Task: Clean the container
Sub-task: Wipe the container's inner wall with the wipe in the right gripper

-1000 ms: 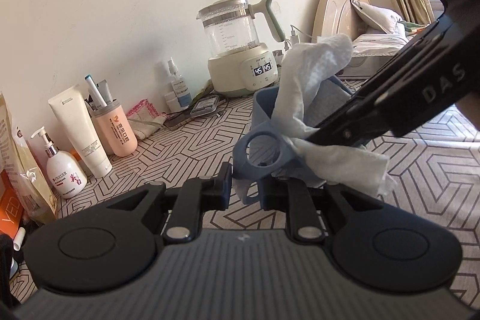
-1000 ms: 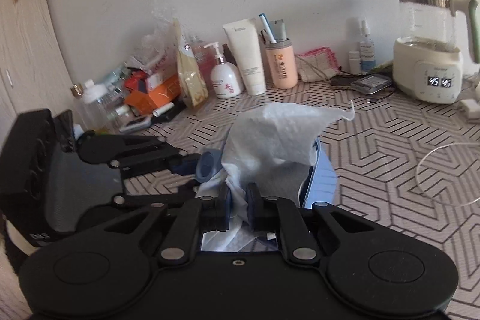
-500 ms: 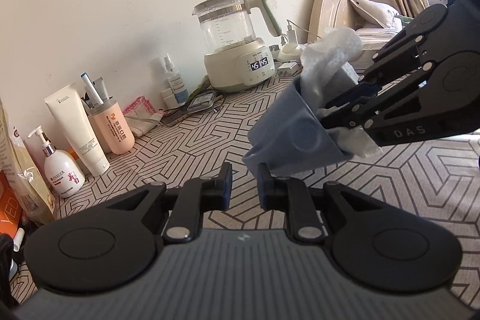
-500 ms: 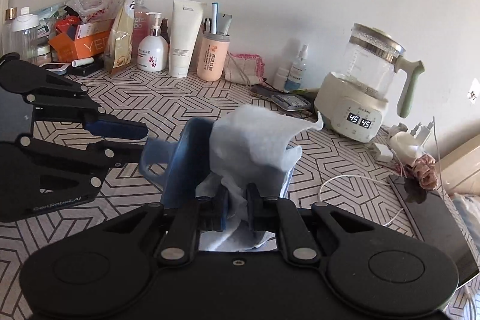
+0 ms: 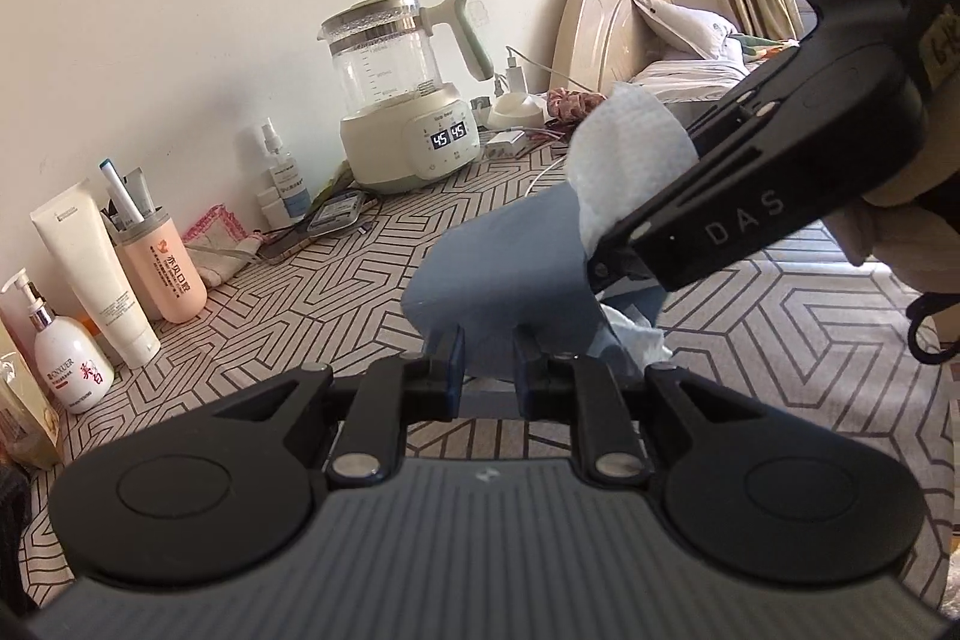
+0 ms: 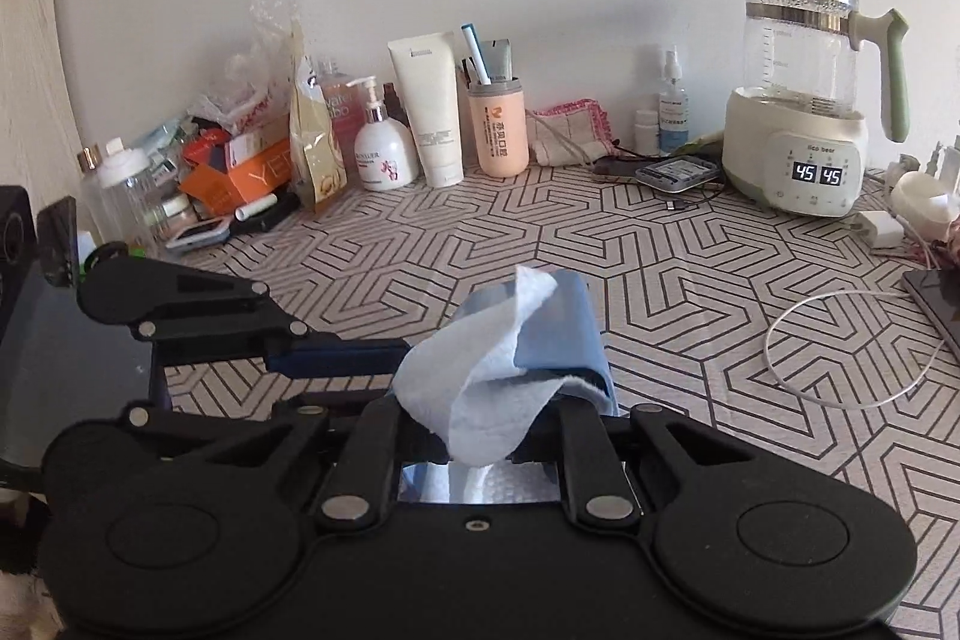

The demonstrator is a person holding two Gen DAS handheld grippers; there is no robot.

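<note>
The kettle base (image 6: 795, 160) display reads "45 45"; the right gripper (image 5: 606, 262) bears "DAS".

Blue container (image 5: 510, 274) held above patterned table, tilted; white paper towel (image 6: 474, 382) stuffed inside, sticking out.

Left gripper (image 5: 485, 363) closed on the near edge of a blue container (image 5: 510, 268), held above the patterned tabletop (image 5: 336, 292). From the right, right gripper (image 5: 606, 268) reaching in with a white paper towel (image 5: 624, 154), jaws opening, pads apparently hidden behind it.
</note>
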